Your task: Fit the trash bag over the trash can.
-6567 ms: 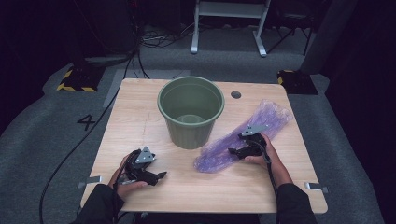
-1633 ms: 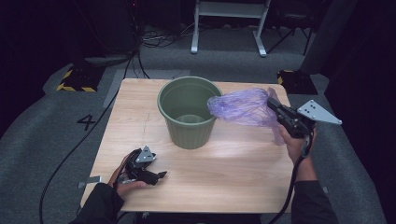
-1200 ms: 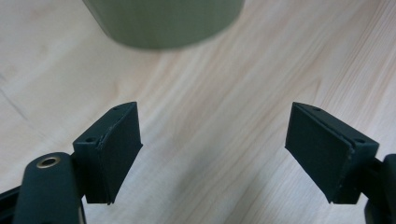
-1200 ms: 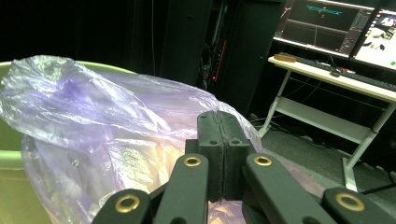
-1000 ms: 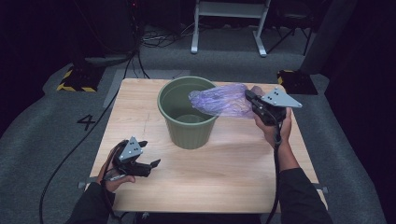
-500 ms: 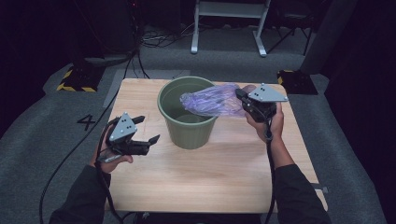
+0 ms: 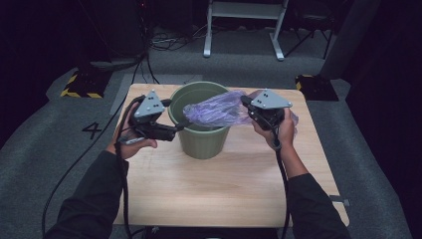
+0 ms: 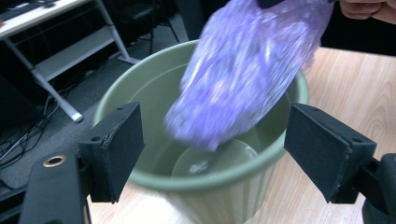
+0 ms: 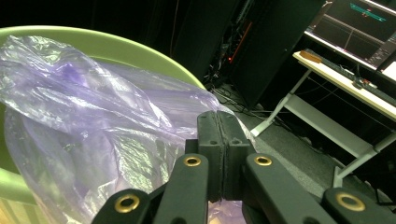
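Observation:
A green plastic bin stands upright at the back middle of the wooden table. A crumpled purple plastic bag hangs over its mouth, one end dipping inside. My right gripper is shut on the bag's right end, just right of the rim. In the right gripper view the closed jaws pinch the bag in front of the bin's rim. My left gripper is held in the air at the bin's left side, open. In the left gripper view it frames the bin and the bag without touching them.
The table has bare wood in front of the bin and to either side. On the floor behind it stand a white metal frame and yellow-and-black striped blocks. Cables trail from both grippers down along the forearms.
My left gripper has risen off the table's front left and come up to the bin's left side. The right gripper has carried the bag leftward over the bin's mouth.

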The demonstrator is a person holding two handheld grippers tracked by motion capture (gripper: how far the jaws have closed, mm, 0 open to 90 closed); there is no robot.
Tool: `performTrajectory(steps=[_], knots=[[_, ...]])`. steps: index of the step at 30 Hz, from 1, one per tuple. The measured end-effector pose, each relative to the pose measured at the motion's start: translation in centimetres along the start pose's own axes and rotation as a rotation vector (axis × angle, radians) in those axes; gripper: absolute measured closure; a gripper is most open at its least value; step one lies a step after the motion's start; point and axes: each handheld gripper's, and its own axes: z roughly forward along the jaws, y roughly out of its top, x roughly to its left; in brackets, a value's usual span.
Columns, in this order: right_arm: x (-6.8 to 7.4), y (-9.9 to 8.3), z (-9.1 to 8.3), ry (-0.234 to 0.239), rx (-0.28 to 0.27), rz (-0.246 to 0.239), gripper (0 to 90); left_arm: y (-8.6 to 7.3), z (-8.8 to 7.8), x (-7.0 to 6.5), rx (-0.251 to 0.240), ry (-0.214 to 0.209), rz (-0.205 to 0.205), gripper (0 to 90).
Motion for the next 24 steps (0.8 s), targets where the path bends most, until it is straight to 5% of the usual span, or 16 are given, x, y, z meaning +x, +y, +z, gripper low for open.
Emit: performTrajectory(steps=[9, 11, 13, 16, 24], knots=[[1.4, 0.7, 0.7, 0.015, 0.004, -0.031, 89.6, 3.1, 4.8, -1.6, 0.082, -0.064, 0.083, 20.9], [1.6, 0.8, 0.8, 0.020, 0.004, -0.038, 89.6, 3.3, 5.8, -1.7, 0.130, -0.068, 0.123, 22.6], [1.8, 0.9, 0.8, 0.021, 0.006, -0.043, 89.6, 3.4, 6.6, -1.5, 0.154, -0.106, 0.120, 22.1], [2.0, 1.0, 0.8, 0.039, 0.002, -0.046, 89.6, 3.5, 7.3, -1.3, 0.162, -0.101, 0.127, 23.1], [2.7, 1.7, 0.5, 0.097, -0.035, -0.055, 89.5, 4.0, 8.2, -1.2, 0.165, -0.071, 0.168, 44.4]])
